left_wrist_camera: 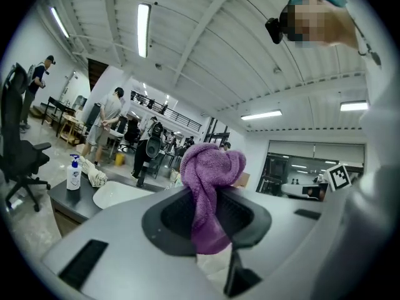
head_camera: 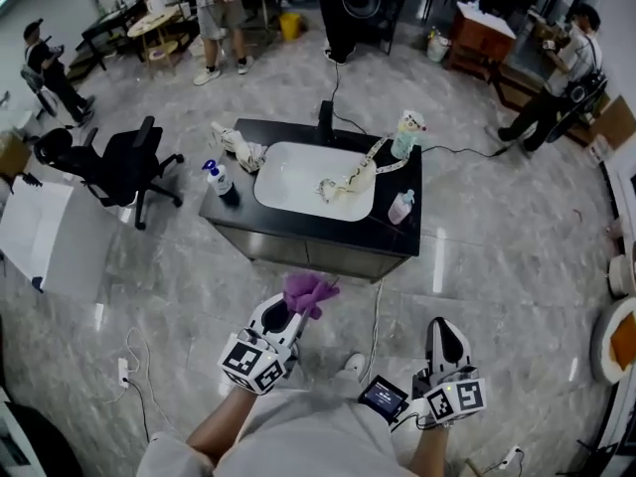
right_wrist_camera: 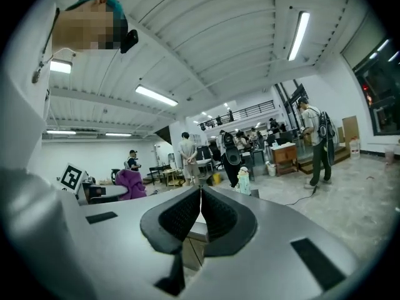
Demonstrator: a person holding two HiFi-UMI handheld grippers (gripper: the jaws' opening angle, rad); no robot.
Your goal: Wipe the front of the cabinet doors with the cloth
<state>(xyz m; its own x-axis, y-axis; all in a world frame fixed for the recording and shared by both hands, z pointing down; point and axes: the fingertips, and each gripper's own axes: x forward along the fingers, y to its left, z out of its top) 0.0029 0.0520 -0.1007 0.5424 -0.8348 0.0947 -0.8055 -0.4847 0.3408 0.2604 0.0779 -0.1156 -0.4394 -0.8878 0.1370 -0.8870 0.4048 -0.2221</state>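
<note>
A purple cloth (head_camera: 309,293) is bunched up in my left gripper (head_camera: 290,313), which is shut on it; in the left gripper view the cloth (left_wrist_camera: 212,186) stands up between the jaws. The dark cabinet (head_camera: 310,250) with a white sink top stands ahead of me, its door fronts facing me and some way beyond the cloth. My right gripper (head_camera: 446,343) hangs lower right, shut with nothing between its jaws (right_wrist_camera: 200,212). Both grippers point up and forward, short of the cabinet.
On the cabinet top are a pump bottle (head_camera: 220,179), a rag (head_camera: 238,146), a small pink bottle (head_camera: 401,206) and a toy figure (head_camera: 406,133). A black office chair (head_camera: 114,164) stands left. Cables run on the floor. People stand around the room's edges.
</note>
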